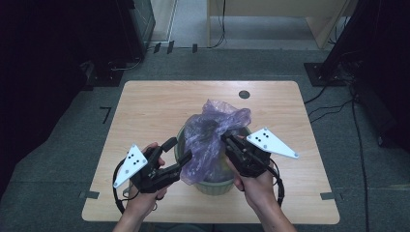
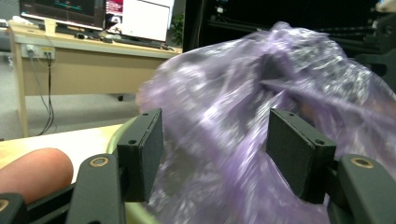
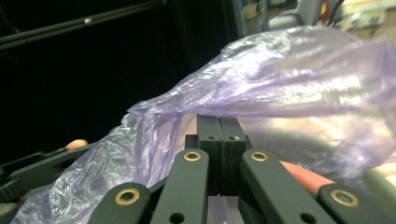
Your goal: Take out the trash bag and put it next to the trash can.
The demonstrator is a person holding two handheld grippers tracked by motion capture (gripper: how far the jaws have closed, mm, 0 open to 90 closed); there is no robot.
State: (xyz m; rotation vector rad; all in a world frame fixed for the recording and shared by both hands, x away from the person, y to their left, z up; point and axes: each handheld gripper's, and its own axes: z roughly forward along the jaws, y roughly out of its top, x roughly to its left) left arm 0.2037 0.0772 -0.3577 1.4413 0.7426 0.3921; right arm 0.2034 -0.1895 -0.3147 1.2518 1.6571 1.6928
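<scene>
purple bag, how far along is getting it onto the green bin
Done: the purple bag sits bunched over the green bin, partly inside it. In hand: the right gripper is shut on the bag's film, while the left gripper is open with the bag between its pads, not yet clamped. Left, as far as the pictures suggest: the bag is crumpled rather than spread, and its edge isn't folded over the rim.

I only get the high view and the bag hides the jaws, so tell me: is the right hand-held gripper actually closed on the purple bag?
Observer: Yes. The right hand-held gripper has its jaws pressed together, pinching the purple bag.
Operator: And the left one?
Observer: The left hand-held gripper is open, jaws wide apart, with bag film between them.
Operator: Anything behind the bag?
Observer: The left gripper view shows a desk with monitors.
</scene>
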